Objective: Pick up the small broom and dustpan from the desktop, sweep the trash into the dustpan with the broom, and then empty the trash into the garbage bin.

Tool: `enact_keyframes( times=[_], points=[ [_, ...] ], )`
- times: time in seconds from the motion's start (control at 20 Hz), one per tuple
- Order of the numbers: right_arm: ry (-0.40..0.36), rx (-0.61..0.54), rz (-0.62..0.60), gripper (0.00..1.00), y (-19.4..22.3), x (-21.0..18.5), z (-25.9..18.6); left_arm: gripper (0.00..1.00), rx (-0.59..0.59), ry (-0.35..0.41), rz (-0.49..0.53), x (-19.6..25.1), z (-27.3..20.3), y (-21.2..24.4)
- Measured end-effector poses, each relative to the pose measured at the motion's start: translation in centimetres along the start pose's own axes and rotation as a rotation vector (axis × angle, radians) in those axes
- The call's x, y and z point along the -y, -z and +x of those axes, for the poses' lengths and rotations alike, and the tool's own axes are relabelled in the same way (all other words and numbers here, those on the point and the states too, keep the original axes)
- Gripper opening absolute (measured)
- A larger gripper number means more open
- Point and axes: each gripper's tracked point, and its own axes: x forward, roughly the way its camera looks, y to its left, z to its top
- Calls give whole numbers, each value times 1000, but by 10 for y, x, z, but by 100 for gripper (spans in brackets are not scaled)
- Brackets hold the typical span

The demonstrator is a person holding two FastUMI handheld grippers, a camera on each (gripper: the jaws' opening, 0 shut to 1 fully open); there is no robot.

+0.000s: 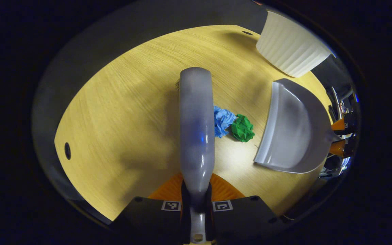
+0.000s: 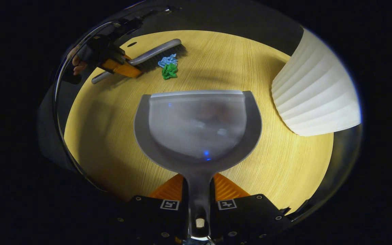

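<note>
Fingers of the left gripper point(image 1: 196, 204) are closing on the handle of the small grey plastic broom point(image 1: 196, 126), both pressing its narrow neck, with the broom's long axis running straight ahead of them over the pale wooden tabletop point(image 1: 121, 119). Fingers of the right gripper point(image 2: 199, 207) are likewise pinching the stem of the grey plastic dustpan point(image 2: 197, 126), whose open lip is facing away from them across the tabletop.

Two wads of crumpled paper, one blue point(image 1: 222, 119) and one green point(image 1: 242, 128), are lying touching each other on the tabletop, just beside the broom's head and between it and the dustpan's lip. From the right gripper view the wads are sitting ahead of the lip and off to its left, so the broom-holding hand is nearer to them. Sweeping, I judge, is turning on pushing the wads sideways from the broom toward that lip.

A white ribbed garbage bin point(image 1: 289, 46) is standing at the far edge of the tabletop, beyond the dustpan. No readable writing or brand is showing; square coded markers are sitting on the gripper bodies.
</note>
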Motion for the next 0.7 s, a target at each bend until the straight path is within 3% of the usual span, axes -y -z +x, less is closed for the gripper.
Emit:
enact_keyframes(
  times=[0.05,0.45,0.7],
  points=[
    [0,1,-2,27,0,-1,0,19,-2,18,3,8,0,-1],
    [2,10,5,26,1,0,1,21,-34,182,30,56,-3,2],
    [4,6,10,26,2,1,1,19,-45,165,80,55,-7,2]
  ],
)
